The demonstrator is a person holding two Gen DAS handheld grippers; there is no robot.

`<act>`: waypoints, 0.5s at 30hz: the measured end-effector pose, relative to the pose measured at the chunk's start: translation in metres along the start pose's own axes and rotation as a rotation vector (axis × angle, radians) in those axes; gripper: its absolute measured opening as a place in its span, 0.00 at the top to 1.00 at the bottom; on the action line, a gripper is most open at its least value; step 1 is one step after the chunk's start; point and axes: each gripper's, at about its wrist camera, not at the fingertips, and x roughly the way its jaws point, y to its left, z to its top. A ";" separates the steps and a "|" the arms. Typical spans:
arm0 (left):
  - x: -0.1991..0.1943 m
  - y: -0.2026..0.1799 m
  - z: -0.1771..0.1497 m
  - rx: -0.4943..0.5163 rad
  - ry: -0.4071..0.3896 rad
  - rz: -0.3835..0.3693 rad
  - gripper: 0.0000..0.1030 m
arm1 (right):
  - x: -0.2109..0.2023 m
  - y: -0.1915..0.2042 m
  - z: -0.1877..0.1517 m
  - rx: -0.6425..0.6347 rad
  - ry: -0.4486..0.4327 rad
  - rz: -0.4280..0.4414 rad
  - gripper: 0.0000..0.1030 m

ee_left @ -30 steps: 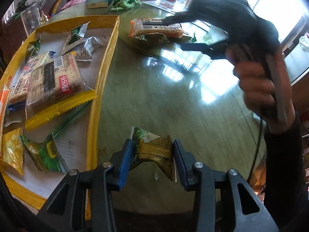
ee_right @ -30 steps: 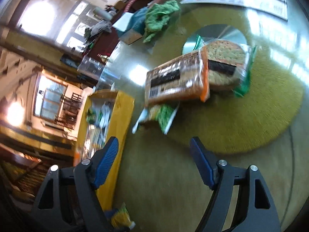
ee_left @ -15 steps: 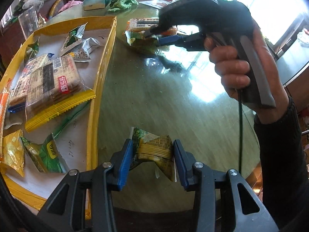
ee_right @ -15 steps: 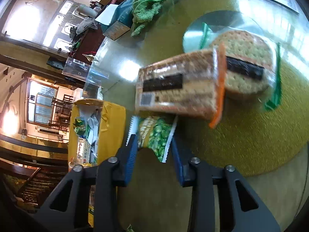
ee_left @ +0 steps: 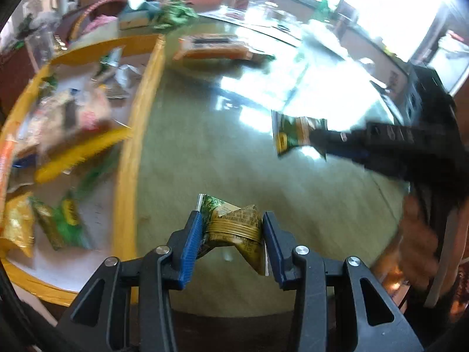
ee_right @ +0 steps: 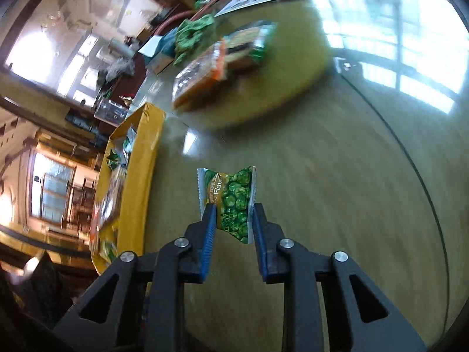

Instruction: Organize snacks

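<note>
Left wrist view, from left to right: the yellow tray (ee_left: 126,158) holds a blurred heap of snack packets (ee_left: 67,129). Beside it, over the glossy table (ee_left: 205,152), the left gripper (ee_left: 231,234) clamps a crumpled gold-and-green packet (ee_left: 237,226) between its blue pads. Farther right, the right gripper (ee_left: 319,143), in a person's hand (ee_left: 419,231), carries a green pea packet (ee_left: 296,132) above the table. Its jaws are closing, narrow, pressing that packet. An orange cracker pack (ee_left: 214,48) lies at the far side.
</note>
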 end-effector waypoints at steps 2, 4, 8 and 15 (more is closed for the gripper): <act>0.000 -0.003 -0.004 0.008 -0.006 -0.017 0.58 | -0.016 -0.005 -0.021 0.017 -0.044 -0.026 0.74; -0.011 -0.005 -0.008 0.011 -0.032 -0.060 0.57 | -0.027 -0.006 -0.041 0.025 -0.061 -0.056 0.72; -0.035 0.001 -0.012 -0.002 -0.091 -0.095 0.44 | -0.038 -0.005 -0.072 0.001 -0.015 -0.027 0.70; -0.037 -0.003 -0.026 0.009 -0.017 -0.095 0.44 | -0.084 0.003 -0.071 -0.150 -0.180 -0.112 0.37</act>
